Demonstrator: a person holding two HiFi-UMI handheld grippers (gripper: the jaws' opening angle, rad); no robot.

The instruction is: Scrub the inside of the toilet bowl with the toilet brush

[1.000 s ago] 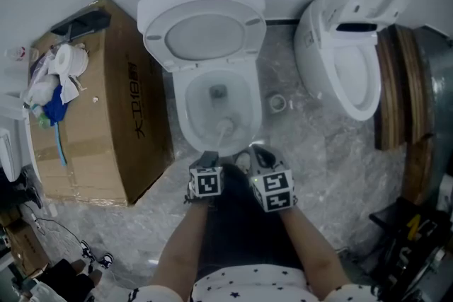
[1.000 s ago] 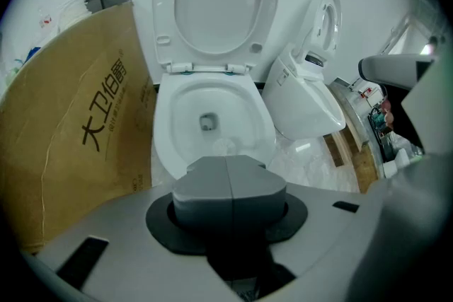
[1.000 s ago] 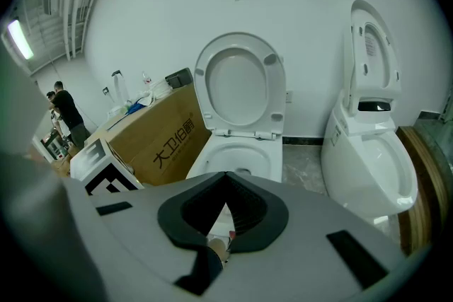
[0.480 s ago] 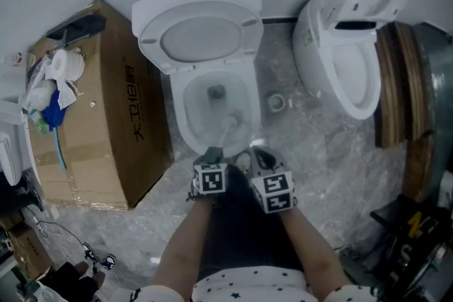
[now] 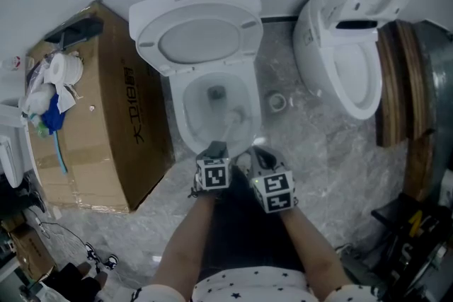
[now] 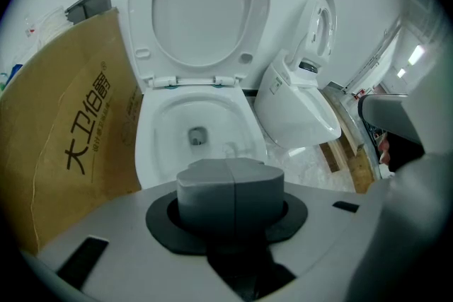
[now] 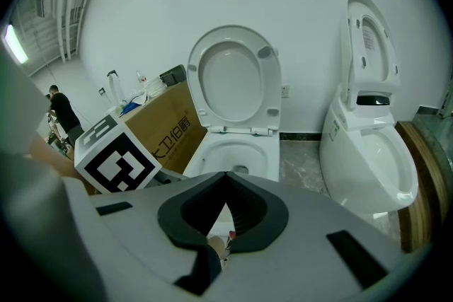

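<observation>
While the toilet brush has its head low against the front-right inner wall of the toilet bowl, scrubbing looks under way. Its handle runs back to the left claw, whose jaws are pressed together, apparently on that handle. Next, I judge, comes sweeping round the remaining wall. The right claw hangs just beside, tips touching, gripping nothing I can make out. The raised seat leaves access free. A cardboard box and a second toilet flank the bowl, neither blocking.
</observation>
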